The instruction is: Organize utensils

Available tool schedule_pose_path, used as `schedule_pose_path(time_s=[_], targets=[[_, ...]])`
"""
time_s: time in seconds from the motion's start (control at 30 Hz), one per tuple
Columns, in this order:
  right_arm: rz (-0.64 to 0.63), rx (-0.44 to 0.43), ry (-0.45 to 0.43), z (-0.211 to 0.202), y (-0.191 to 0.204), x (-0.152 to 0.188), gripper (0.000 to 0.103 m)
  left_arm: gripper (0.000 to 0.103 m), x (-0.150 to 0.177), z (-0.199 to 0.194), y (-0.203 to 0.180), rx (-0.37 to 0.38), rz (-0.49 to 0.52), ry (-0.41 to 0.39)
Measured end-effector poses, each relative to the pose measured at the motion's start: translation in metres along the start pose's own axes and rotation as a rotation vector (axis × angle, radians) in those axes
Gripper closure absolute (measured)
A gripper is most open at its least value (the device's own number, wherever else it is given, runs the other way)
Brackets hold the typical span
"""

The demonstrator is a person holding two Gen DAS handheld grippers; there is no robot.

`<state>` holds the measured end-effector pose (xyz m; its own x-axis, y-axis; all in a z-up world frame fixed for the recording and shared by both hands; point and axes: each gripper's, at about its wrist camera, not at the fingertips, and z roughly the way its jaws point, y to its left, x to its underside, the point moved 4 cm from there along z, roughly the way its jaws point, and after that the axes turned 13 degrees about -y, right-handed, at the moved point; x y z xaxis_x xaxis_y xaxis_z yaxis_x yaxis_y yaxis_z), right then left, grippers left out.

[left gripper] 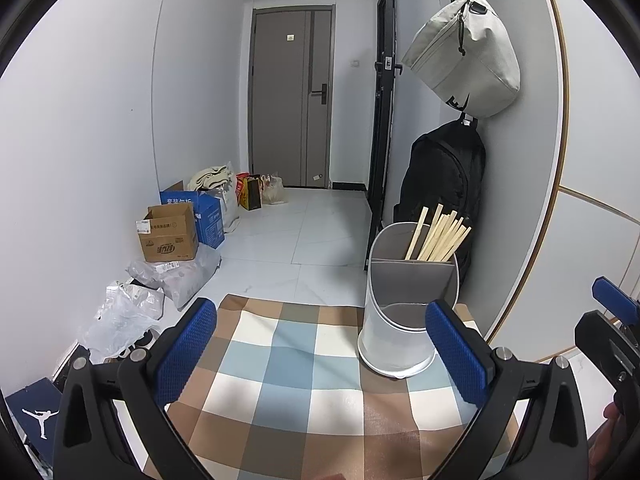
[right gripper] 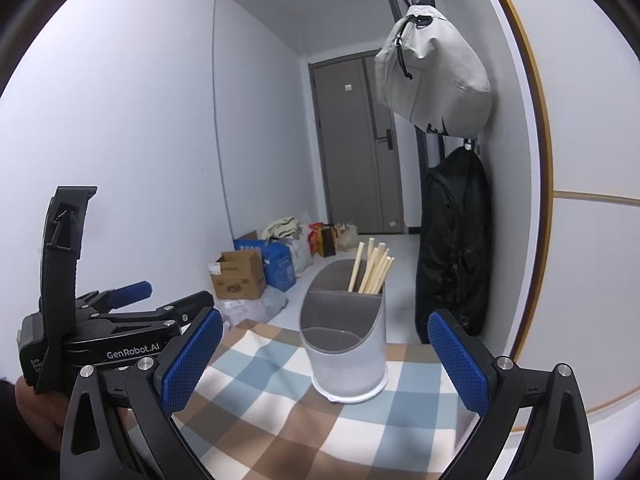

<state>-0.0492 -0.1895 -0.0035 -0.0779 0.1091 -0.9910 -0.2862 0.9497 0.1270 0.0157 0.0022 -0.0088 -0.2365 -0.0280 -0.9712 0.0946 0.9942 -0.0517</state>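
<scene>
A white utensil holder [left gripper: 404,312] with grey compartments stands on the checked tablecloth [left gripper: 288,368] at the far right. Several wooden chopsticks [left gripper: 438,236] stand in its rear compartment; the front compartment looks empty. My left gripper [left gripper: 320,352] is open and empty, just left of and before the holder. In the right wrist view the holder [right gripper: 346,344] and chopsticks [right gripper: 372,268] sit ahead between the fingers. My right gripper [right gripper: 324,364] is open and empty. The left gripper [right gripper: 152,300] shows at the left of that view.
A black backpack [left gripper: 444,184] and a beige bag [left gripper: 464,52] hang on the wall right behind the holder. Cardboard boxes [left gripper: 170,232] and plastic bags [left gripper: 128,312] lie on the floor at the left. A grey door [left gripper: 292,96] closes the hallway.
</scene>
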Motion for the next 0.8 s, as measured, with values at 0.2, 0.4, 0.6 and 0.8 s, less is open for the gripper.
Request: schedule_pose_path(time_s=[0.2, 0.4, 0.6, 0.8], targets=[[-0.005, -0.002, 0.003, 0.0005, 0.001, 0.0001, 0.0, 0.002, 0.0013, -0.0002, -0.0013, -0.003, 0.008, -0.001], [0.002, 0.002, 0.011, 0.0005, -0.0007, 0.0007, 0.0, 0.002, 0.0025, 0.0014, -0.0013, -0.001, -0.003, 0.009], [-0.002, 0.001, 0.013, 0.0006, -0.0007, 0.0008, 0.0, 0.002, 0.0033, 0.0014, -0.002, -0.004, 0.002, 0.009], [-0.004, 0.0, 0.013, 0.0012, -0.0005, 0.0009, 0.0, 0.002, 0.0025, 0.0003, -0.0017, -0.009, 0.005, 0.001]])
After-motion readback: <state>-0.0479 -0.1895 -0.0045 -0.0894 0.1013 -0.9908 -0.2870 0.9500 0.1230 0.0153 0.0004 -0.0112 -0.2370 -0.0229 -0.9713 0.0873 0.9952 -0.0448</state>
